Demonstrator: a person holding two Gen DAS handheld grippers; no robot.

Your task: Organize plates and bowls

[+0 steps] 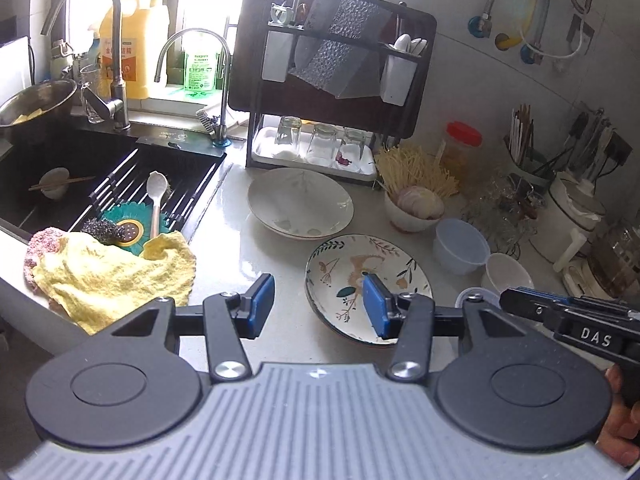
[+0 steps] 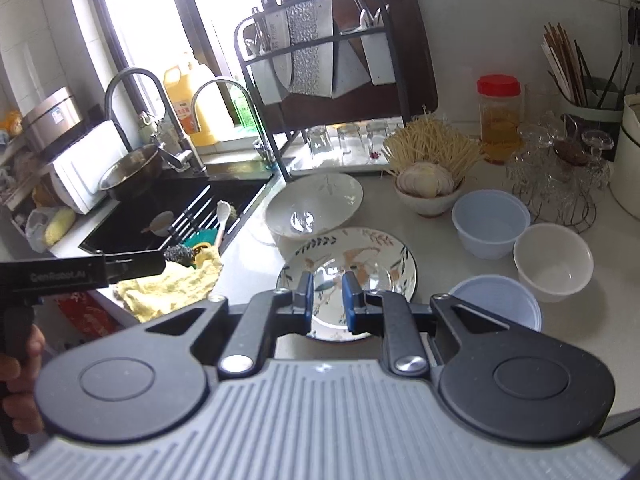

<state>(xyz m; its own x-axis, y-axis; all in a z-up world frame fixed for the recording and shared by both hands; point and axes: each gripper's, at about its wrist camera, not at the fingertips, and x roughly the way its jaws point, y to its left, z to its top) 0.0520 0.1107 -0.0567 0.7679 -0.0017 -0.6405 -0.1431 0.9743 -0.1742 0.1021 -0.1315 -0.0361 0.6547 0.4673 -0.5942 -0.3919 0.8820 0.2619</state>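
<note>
two glossy round plates (image 1: 366, 280) (one floral), crumpled cloth (image 1: 112, 280)

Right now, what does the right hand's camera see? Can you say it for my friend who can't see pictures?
The right gripper, its blue pads nearly together and holding nothing, hovers over a bird-patterned plate on a kitchen counter. A white plate lies behind it, small bowls sit to the right, and a sink is on the left.
</note>
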